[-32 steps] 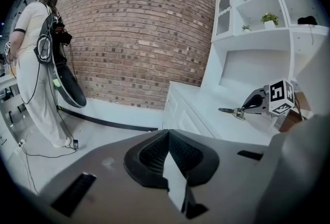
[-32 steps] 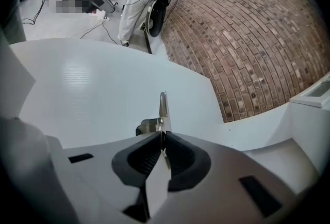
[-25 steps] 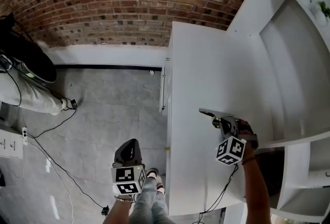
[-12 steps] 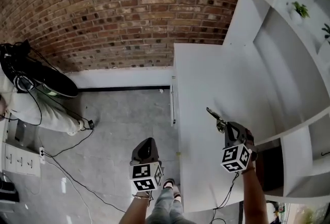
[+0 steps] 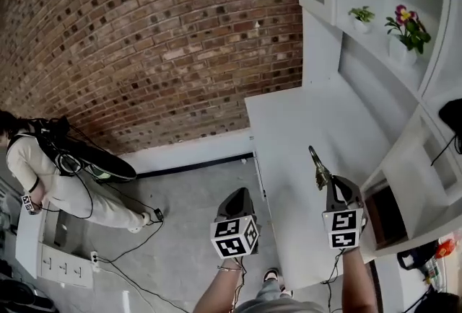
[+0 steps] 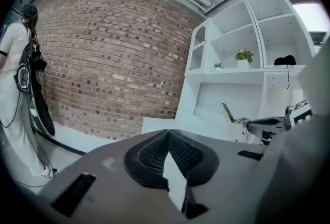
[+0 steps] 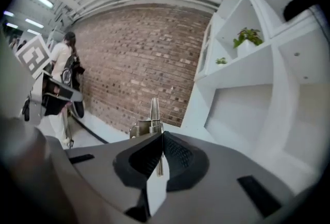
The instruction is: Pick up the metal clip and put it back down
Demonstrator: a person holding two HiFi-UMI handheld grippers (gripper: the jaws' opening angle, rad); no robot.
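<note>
Metal clip (image 5: 318, 169), head view: where does it sit? (Obs. 1)

Pinched by its rear end in the right gripper (image 5: 325, 182), its nose pointing away from the person, over the white tabletop (image 5: 303, 113). The steep angle is poor for height, so I would only say it looks clear of the surface. (Obs. 2)

And the left gripper (image 5: 240, 195)? (Obs. 1)

Off the tabletop's edge, over the grey floor (image 5: 180, 196), carrying nothing. (Obs. 2)

Left gripper view? (Obs. 1)

Its own pads meet at the tip with nothing between them: clenched empty. Off to the right, the clip shows side-on in the other gripper, raised against the white shelf unit (image 6: 247, 78), which supports the reading that it is lifted. (Obs. 2)

Right gripper view? (Obs. 1)

Jaws clamped on the clip's flat handle. The spring and upper lever stand up just past the pads, in front of the brick wall (image 7: 139, 73). The hold looks narrow but centred. (Obs. 2)

Progress entry? (Obs. 1)

Judgement: the pick-up half is done. Left to do: lower the clip to the tabletop, let the jaws part, and draw the gripper clear. The left gripper has no visible role. (Obs. 2)
</note>
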